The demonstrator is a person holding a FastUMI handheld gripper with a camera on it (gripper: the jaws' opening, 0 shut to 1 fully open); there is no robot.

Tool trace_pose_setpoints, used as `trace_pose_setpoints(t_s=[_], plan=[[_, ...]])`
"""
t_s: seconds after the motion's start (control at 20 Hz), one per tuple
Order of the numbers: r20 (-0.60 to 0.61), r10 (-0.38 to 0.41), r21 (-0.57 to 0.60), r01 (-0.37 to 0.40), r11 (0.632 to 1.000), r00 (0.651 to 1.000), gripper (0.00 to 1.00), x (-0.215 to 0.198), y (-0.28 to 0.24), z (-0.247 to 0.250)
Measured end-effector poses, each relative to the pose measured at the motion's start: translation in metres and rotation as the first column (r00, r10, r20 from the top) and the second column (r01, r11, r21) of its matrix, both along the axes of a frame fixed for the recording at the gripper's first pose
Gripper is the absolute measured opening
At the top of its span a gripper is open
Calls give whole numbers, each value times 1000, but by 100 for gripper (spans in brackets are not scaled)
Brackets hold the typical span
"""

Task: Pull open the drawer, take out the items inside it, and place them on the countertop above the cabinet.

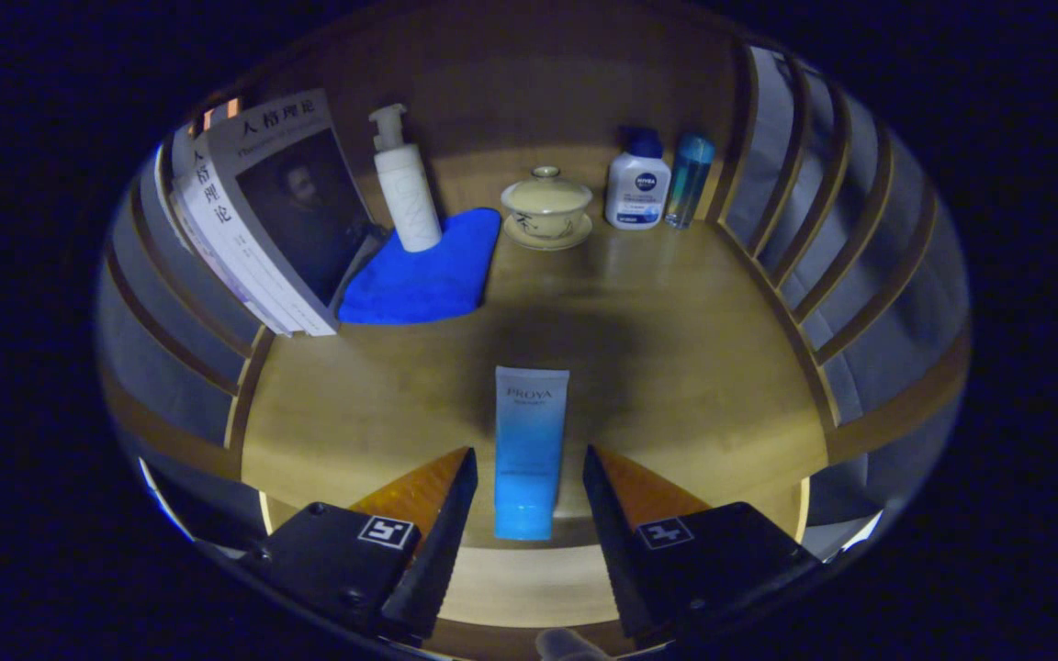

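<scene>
Fingers [529,473] spread wide, a gap on each side of the blue tube [529,450] lying flat on the bench [676,367] between them. Beyond sit a blue cloth [428,271], pump bottle [405,184], lidded cup [546,207] and books [263,211].

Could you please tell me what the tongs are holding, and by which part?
Nothing: the tongs stand open around the blue gradient plastic tube, which lies on the wooden countertop, fingers clear.

On the countertop [676,367]: 1 tube [529,450], 3 bottles [407,184], 1 lidded cup [546,207], 1 cloth [428,271], maybe 3 books [263,211].
</scene>
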State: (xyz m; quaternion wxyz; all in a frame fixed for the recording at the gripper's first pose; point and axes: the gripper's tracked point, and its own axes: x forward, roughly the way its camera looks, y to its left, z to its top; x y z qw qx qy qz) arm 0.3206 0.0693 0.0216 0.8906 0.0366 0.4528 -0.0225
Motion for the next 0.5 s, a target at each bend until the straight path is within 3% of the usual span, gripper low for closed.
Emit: trace_pose_setpoints(t_s=[0.5], plan=[[147, 56, 14, -58, 998, 988, 74, -55, 10, 25]])
